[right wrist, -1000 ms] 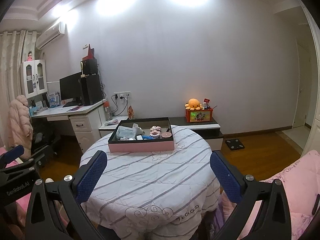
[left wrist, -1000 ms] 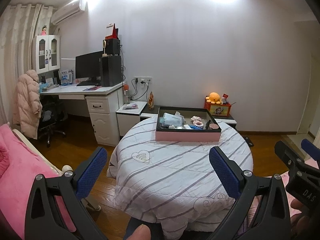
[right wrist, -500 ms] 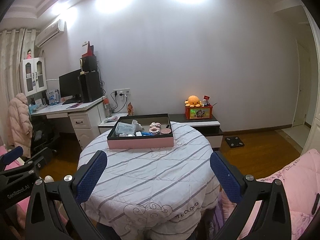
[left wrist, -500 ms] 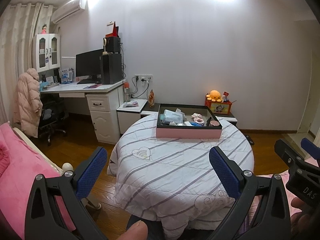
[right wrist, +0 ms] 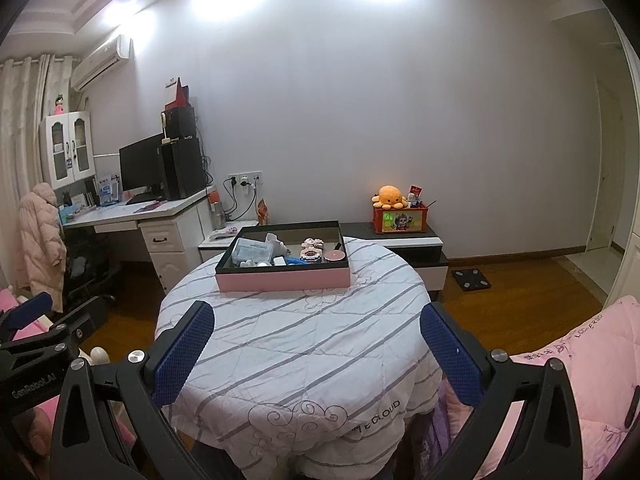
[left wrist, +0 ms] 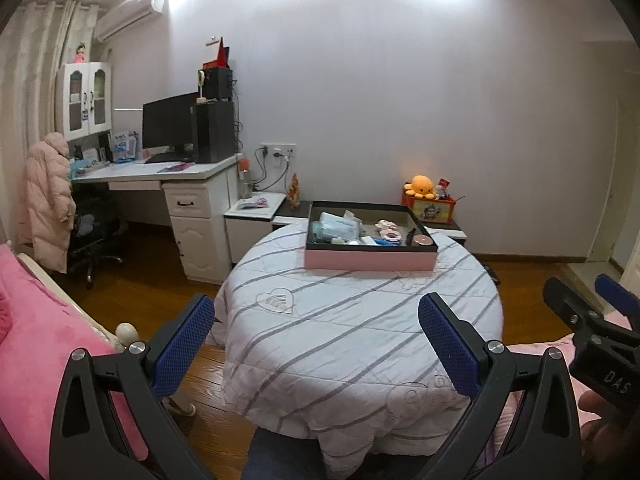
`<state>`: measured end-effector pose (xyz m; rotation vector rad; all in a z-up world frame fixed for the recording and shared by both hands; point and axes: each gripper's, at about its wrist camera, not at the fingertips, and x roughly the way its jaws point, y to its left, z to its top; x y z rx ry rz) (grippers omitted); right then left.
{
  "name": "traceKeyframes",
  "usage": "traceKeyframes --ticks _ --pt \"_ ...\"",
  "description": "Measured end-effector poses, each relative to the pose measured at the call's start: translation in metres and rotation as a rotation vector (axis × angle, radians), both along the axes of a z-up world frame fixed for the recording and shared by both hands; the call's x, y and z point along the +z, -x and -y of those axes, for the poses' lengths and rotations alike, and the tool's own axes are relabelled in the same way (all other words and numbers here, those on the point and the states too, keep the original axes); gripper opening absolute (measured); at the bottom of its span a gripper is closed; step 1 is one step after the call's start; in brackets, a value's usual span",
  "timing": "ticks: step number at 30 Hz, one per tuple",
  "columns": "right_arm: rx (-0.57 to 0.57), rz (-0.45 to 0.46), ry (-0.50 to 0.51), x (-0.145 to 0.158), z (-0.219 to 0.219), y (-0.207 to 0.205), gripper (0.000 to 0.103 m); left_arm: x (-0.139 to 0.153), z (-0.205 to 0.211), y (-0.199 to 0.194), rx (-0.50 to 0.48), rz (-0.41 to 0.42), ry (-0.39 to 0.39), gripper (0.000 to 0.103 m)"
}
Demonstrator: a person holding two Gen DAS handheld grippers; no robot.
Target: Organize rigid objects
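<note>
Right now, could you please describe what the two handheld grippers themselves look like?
Both match: the left gripper and right gripper have black plastic frames with triangular cut-outs, silver screws, and fingers faced with blue dimpled pads. Seen from the other camera, the left one bears white "GenRobot.AI" lettering and the right one "DAS". No cables or sleeves show.

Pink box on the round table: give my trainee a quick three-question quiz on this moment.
1. True or false: the left gripper is shut on something.
2. Where does the pink box sit on the table? A) near edge B) far side C) on the floor
3. Fill in: the orange soft toy sits on a ____ box.

Key: 1 false, both the left gripper and the right gripper are open and empty. 2 B. 3 red box, on the low cabinet behind the table.
</note>
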<state>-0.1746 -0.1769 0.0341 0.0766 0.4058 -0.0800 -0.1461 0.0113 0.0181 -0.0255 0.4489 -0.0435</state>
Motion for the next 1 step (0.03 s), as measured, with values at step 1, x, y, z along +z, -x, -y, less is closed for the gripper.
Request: traceKeyframes --ticks 1 --pt "0.001 0.0 0.001 -0.0003 -0.0004 0.0 0.103 -0.0002 -0.0005 -0.0003 0.003 0.0 -0.003 0.103"
